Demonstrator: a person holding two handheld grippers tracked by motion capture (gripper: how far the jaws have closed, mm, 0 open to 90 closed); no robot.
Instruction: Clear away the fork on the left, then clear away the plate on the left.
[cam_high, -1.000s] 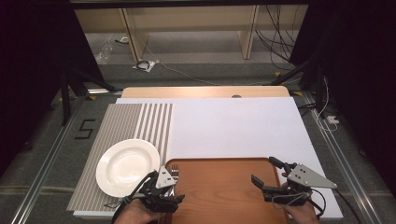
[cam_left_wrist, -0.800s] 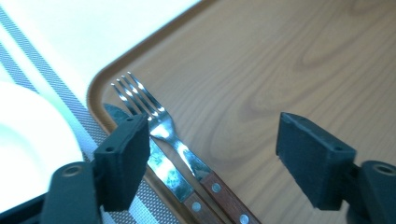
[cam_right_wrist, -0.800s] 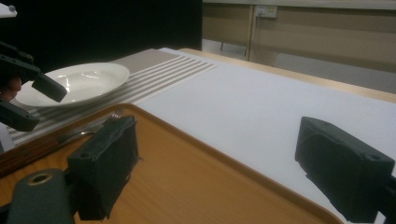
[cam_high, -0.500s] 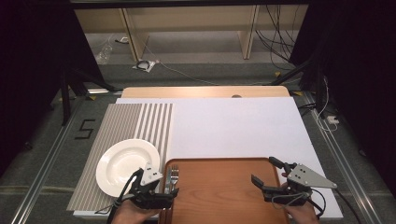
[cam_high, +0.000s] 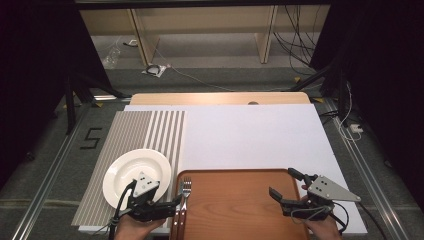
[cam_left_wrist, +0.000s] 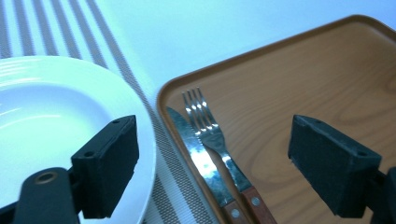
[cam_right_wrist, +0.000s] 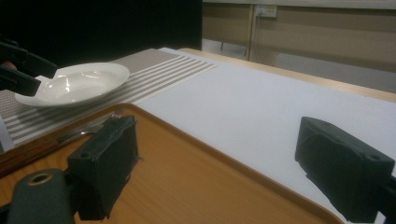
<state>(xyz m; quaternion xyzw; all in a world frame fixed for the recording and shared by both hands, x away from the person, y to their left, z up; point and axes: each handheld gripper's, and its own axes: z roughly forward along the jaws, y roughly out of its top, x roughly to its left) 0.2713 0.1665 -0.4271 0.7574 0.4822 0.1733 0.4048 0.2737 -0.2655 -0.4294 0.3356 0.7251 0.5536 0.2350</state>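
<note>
Since a second ago my left gripper (cam_high: 176, 201) has backed left off the fork (cam_high: 186, 189) and knife (cam_left_wrist: 201, 161), jaws just opened wide and empty; right gripper (cam_high: 283, 186) also gapes empty.

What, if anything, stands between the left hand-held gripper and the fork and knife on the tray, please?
Nothing visible does. The left hand-held gripper is open, with the fork and knife lying side by side on the tray just ahead of its jaws; the plate sits off to the side.
</note>
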